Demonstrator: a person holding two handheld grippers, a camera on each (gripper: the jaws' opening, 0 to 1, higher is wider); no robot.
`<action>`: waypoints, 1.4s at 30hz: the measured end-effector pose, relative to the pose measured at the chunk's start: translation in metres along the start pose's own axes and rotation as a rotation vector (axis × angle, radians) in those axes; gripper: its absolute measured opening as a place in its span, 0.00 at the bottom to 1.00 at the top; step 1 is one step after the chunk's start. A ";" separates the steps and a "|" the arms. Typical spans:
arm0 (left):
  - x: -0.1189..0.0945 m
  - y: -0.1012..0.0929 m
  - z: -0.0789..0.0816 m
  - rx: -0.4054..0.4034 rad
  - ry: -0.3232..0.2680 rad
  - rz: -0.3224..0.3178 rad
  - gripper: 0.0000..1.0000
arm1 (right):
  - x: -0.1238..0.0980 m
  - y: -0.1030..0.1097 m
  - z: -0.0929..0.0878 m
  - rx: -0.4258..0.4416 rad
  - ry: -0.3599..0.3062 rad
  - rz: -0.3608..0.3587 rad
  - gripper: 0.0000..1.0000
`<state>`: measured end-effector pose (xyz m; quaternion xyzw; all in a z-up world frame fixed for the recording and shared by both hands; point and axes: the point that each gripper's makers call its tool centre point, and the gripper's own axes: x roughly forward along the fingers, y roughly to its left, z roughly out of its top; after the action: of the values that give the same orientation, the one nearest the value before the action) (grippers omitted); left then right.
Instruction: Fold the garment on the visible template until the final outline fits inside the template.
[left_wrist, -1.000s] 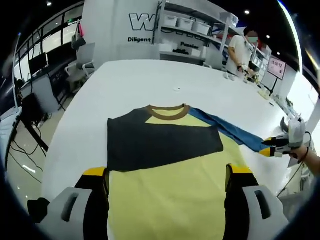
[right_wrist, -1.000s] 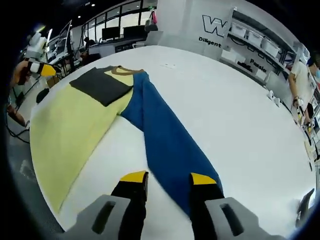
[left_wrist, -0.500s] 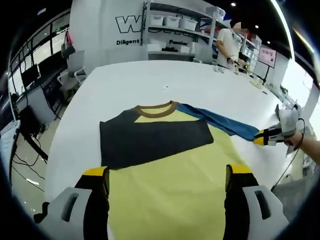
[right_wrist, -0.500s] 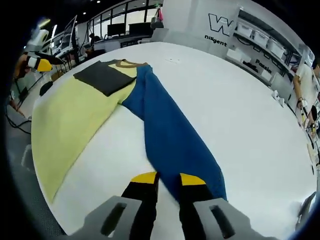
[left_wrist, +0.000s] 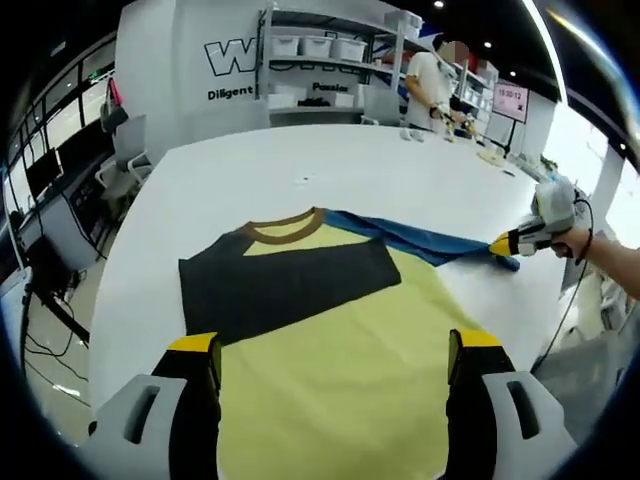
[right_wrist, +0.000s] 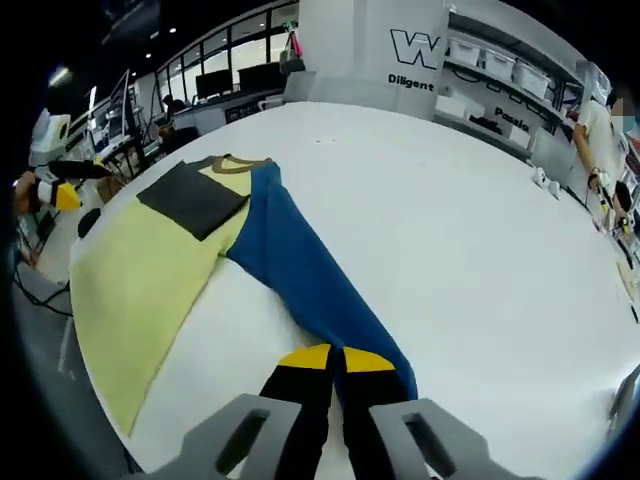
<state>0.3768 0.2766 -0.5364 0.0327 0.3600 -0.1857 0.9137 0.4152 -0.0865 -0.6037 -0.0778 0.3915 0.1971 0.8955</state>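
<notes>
Big white table (left_wrist: 250, 170) carrying the load here, and spread flat on it lies 1 garment (left_wrist: 340, 340), yellow body near, dark sleeve folded across, blue sleeve (right_wrist: 300, 280) stretched right.

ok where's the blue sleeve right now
The blue sleeve lies out flat on the white table, its cuff pinched by the right gripper.

The shirt (left_wrist: 330, 330) lies flat on the surface (left_wrist: 420, 185), collar (left_wrist: 285, 228) at its far end. One sleeve (left_wrist: 270, 285) is folded across the chest; the other sleeve (right_wrist: 310, 280) stretches sideways. Shelves (left_wrist: 320, 60) stand behind the surface.
</notes>
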 end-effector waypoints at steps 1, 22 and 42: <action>0.000 -0.001 -0.001 0.002 0.005 -0.002 0.96 | -0.001 -0.005 0.006 0.030 -0.008 0.001 0.00; -0.008 0.002 -0.015 -0.003 0.050 0.016 0.93 | 0.036 -0.085 0.050 0.070 0.036 -0.054 0.00; -0.019 0.003 -0.015 -0.054 0.023 0.035 0.99 | 0.016 -0.090 0.006 0.030 0.069 -0.106 0.21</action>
<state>0.3553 0.2883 -0.5343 0.0165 0.3745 -0.1597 0.9132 0.4663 -0.1621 -0.6122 -0.0917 0.4202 0.1406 0.8918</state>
